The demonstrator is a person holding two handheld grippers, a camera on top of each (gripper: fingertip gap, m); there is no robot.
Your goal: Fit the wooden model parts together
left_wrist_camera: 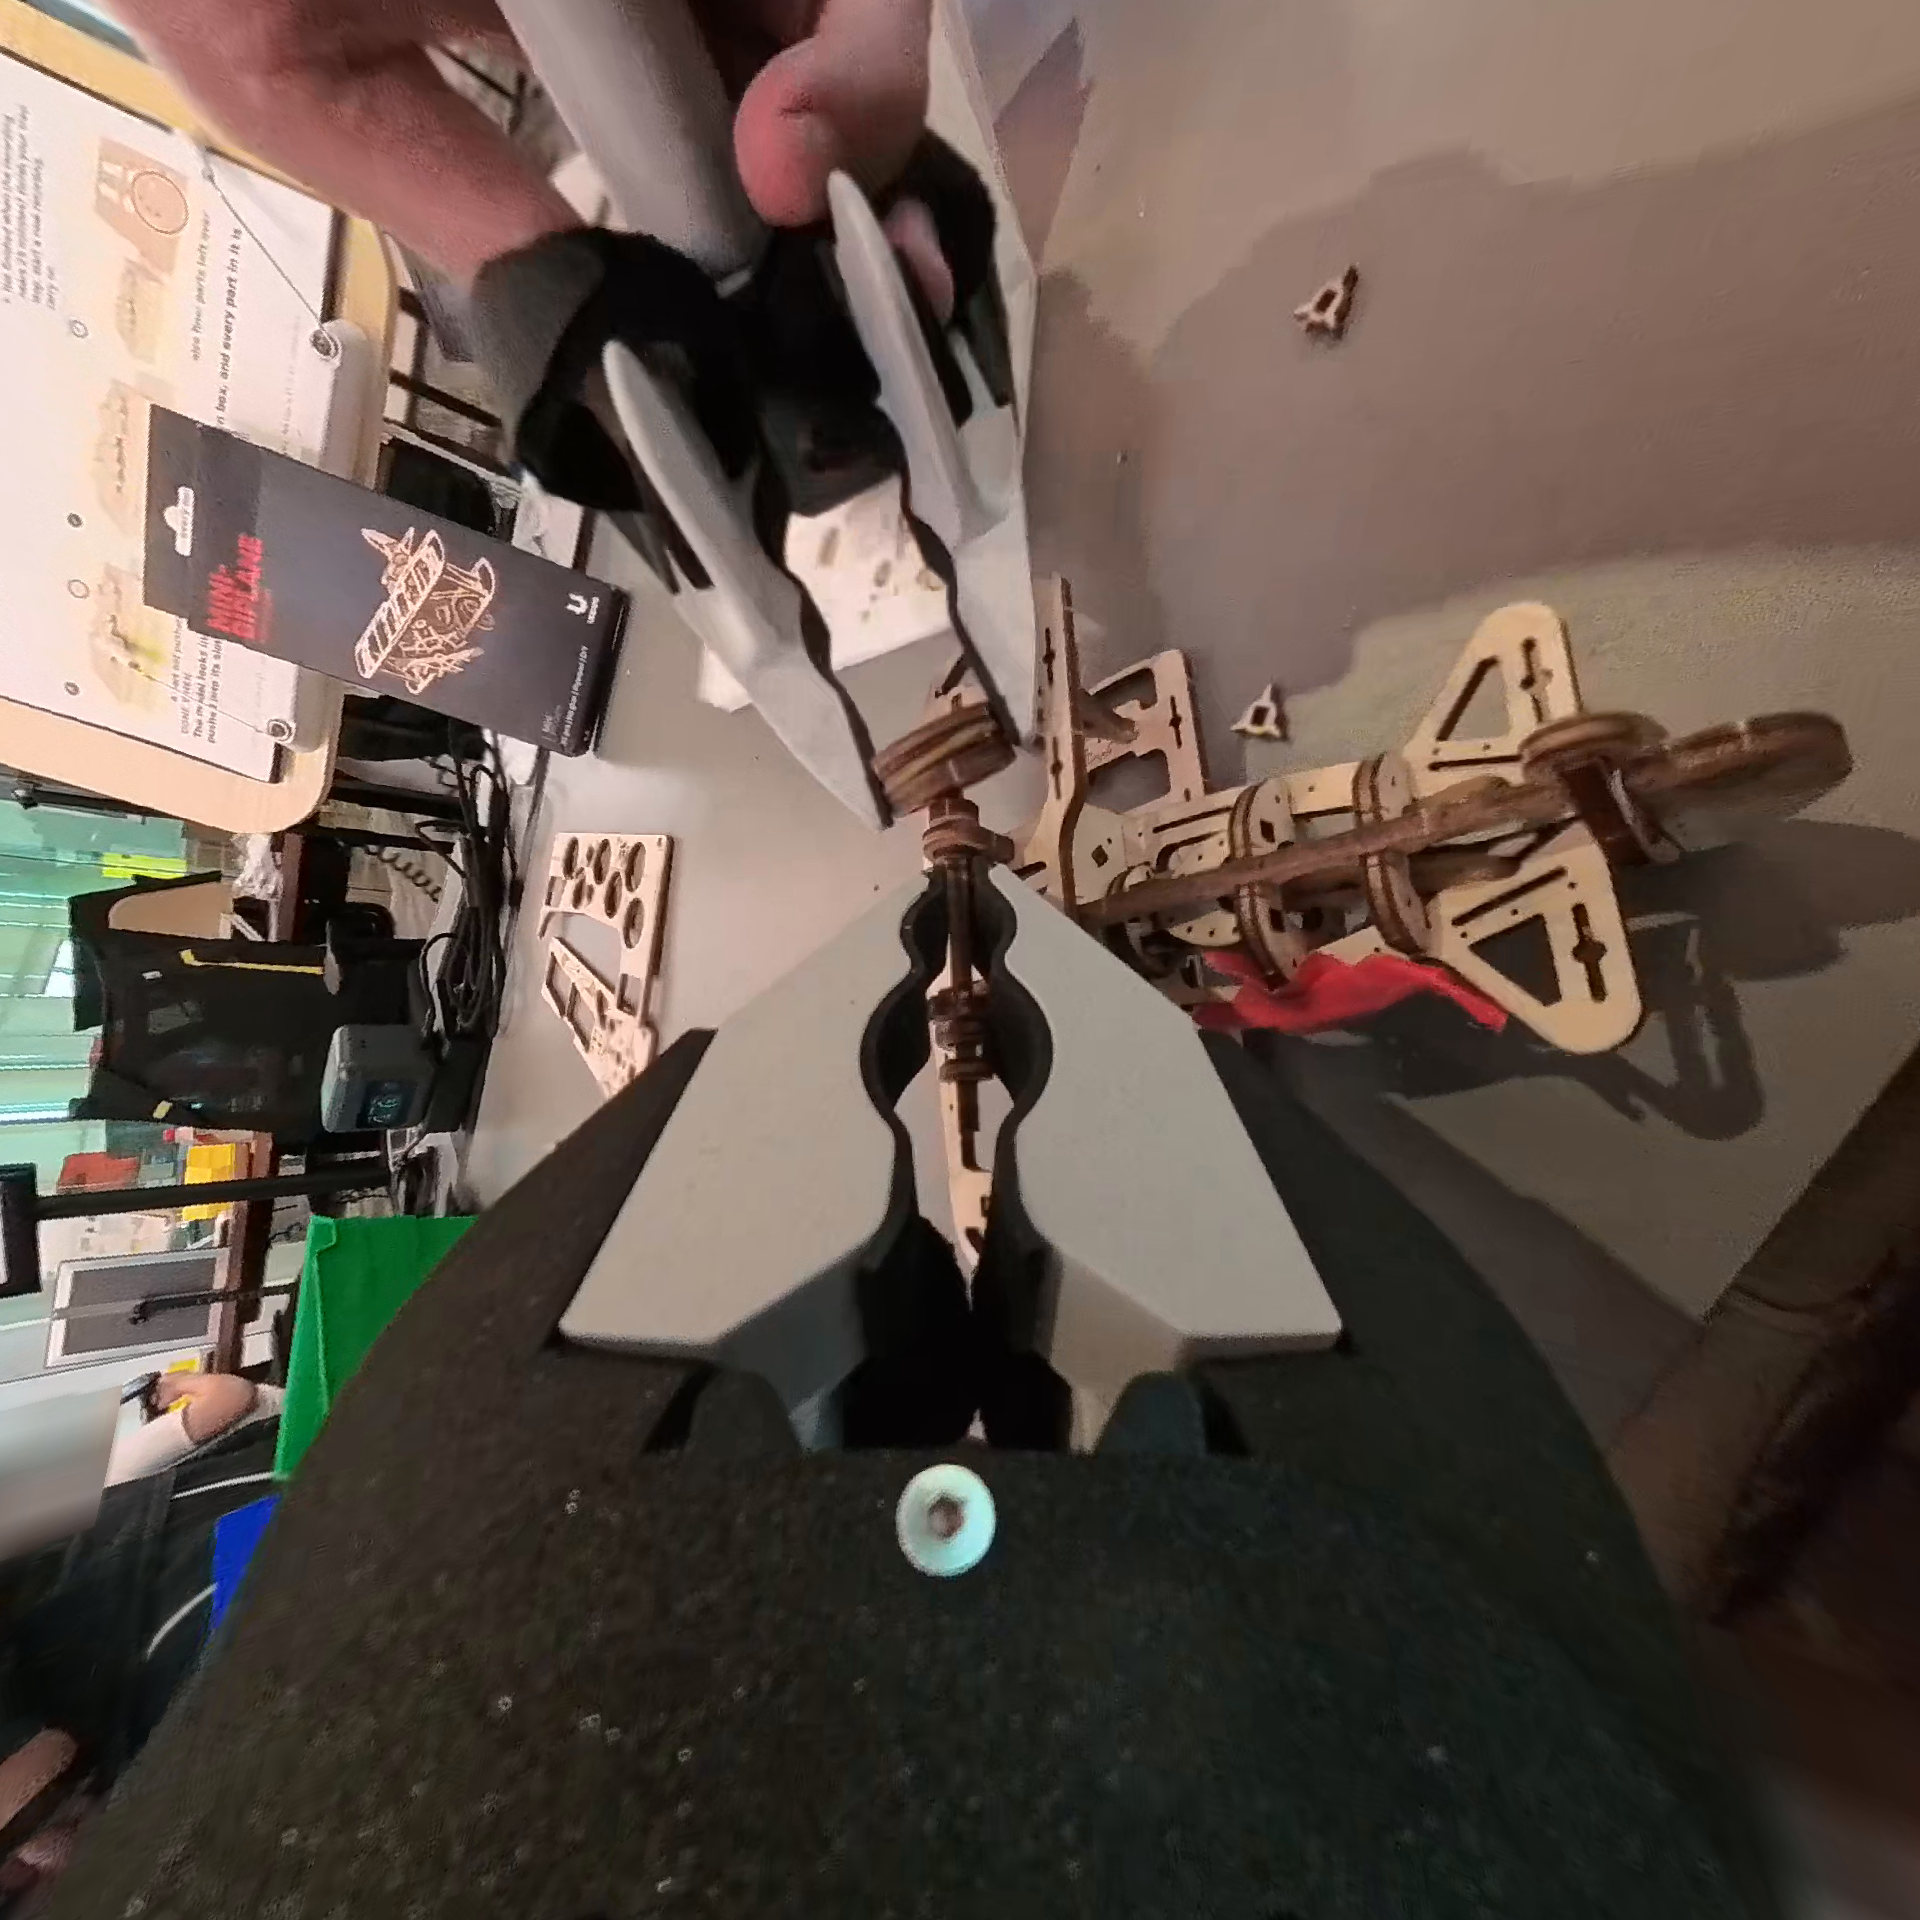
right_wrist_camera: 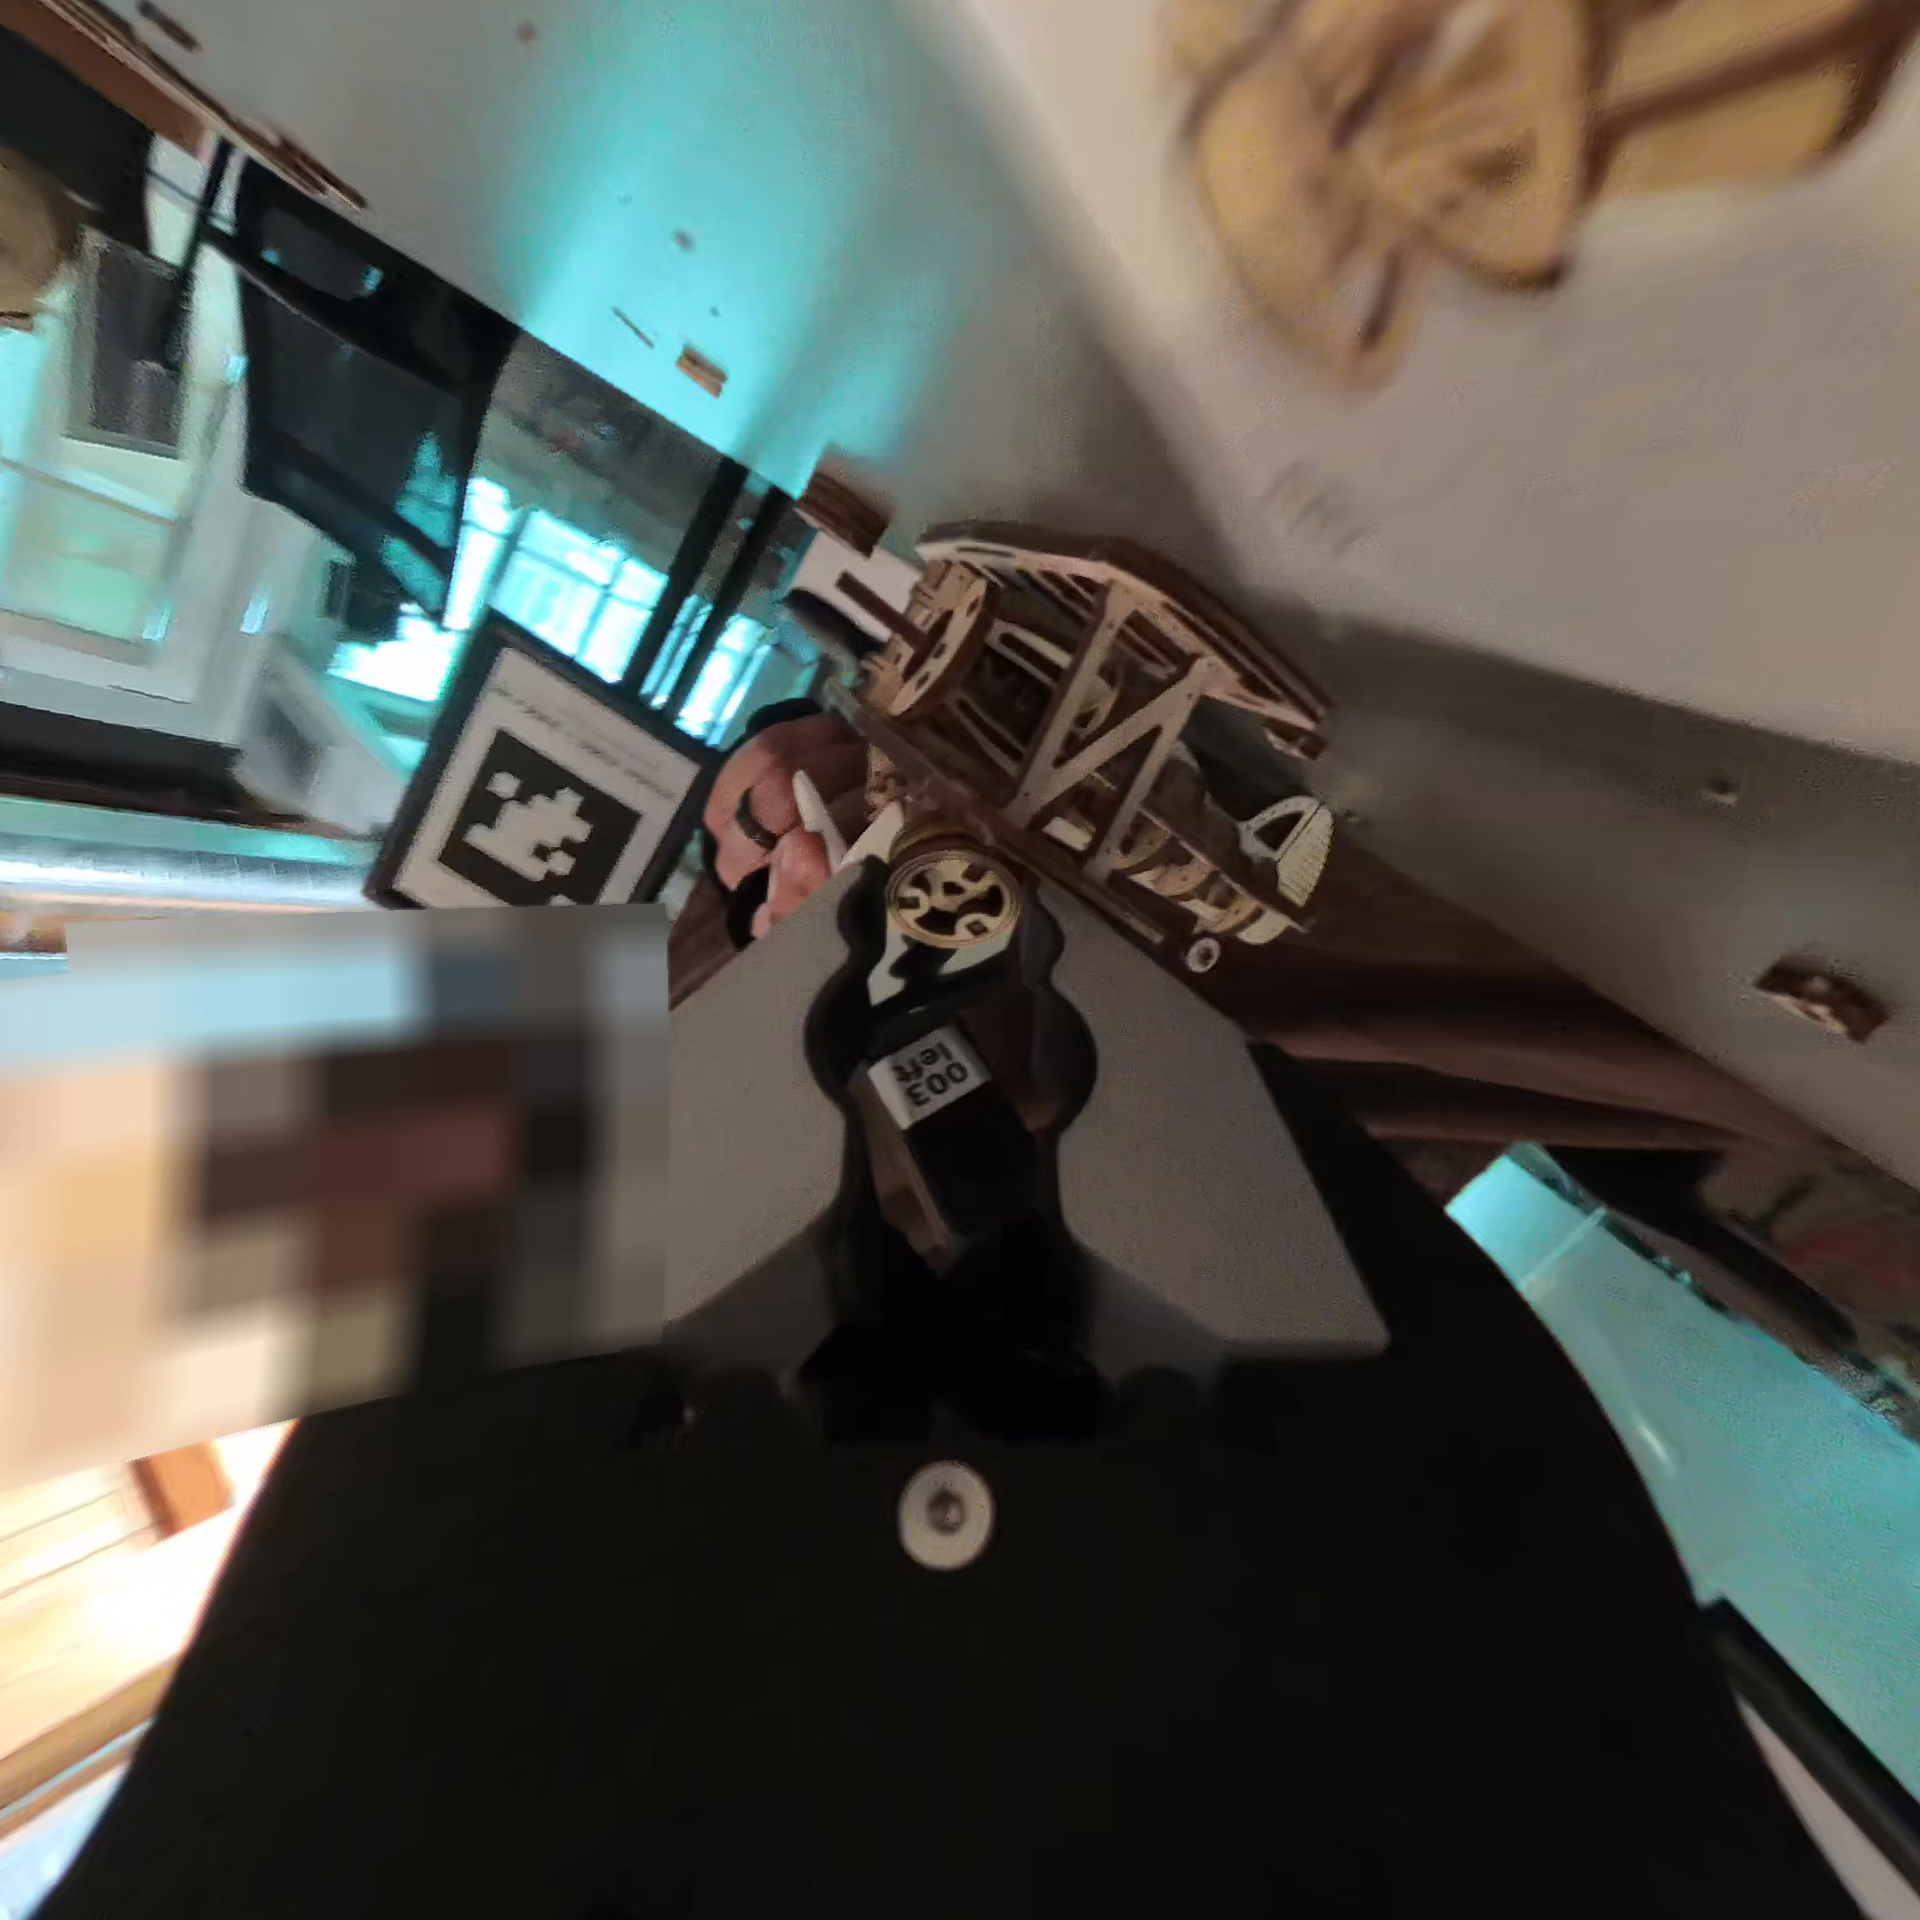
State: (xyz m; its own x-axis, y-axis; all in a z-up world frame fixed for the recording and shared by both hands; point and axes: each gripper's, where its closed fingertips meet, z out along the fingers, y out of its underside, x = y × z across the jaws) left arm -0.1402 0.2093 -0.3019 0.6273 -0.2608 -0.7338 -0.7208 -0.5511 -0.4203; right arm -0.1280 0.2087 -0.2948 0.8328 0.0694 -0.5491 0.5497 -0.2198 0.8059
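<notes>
In the left wrist view my left gripper (left_wrist_camera: 956,883) is shut on a thin wooden axle part (left_wrist_camera: 961,1013) that stands up between its grey fingers. My right gripper (left_wrist_camera: 943,767) comes down from the top, held by a hand (left_wrist_camera: 343,114), and is shut on a small dark wooden wheel (left_wrist_camera: 940,753) at the axle's top end. In the right wrist view the right gripper (right_wrist_camera: 951,906) pinches the same spoked wheel (right_wrist_camera: 951,896); behind it shows the left gripper's body with a white label (right_wrist_camera: 930,1086). The part-built wooden plane (left_wrist_camera: 1351,852) lies on the table to the right.
A red cloth (left_wrist_camera: 1340,987) lies under the plane. Two small triangular wooden pieces (left_wrist_camera: 1328,303) (left_wrist_camera: 1260,715) lie loose on the grey table. A punched-out wooden sheet (left_wrist_camera: 603,956), a black box (left_wrist_camera: 384,592) and an instruction board (left_wrist_camera: 156,416) are at the left. A marker board (right_wrist_camera: 540,810) stands behind.
</notes>
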